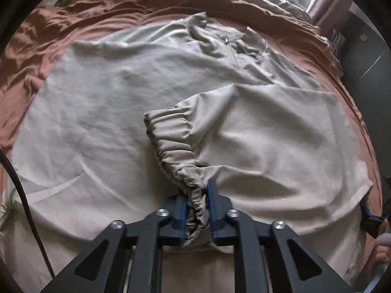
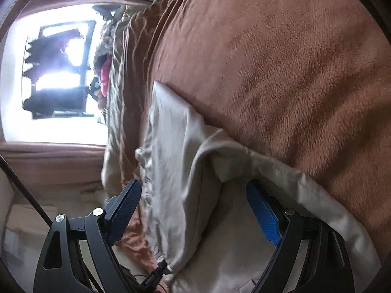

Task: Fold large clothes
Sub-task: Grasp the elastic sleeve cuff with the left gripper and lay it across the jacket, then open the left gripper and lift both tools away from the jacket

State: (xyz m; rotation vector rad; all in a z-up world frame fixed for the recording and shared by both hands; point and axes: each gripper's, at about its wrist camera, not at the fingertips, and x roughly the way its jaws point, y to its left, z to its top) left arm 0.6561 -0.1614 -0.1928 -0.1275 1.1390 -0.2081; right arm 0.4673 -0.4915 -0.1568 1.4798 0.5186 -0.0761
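Left view: the beige jacket (image 1: 122,102) lies flat on the brown blanket (image 1: 80,17). It looks soft and light. The left gripper (image 1: 197,210) pinches the stretchy cuff (image 1: 171,141), a good place to hold.

Right view: the right gripper (image 2: 195,210) gapes wide over the jacket's edge (image 2: 305,178), holding nothing. A bright window (image 2: 48,73) glows behind.

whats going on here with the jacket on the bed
A person is folding a large beige jacket spread on a brown blanket. The left hand-held gripper is shut on the gathered elastic cuff of a sleeve lying across the jacket's body. The right hand-held gripper is open, its jaws wide on either side of the jacket's edge, nothing pinched yet.
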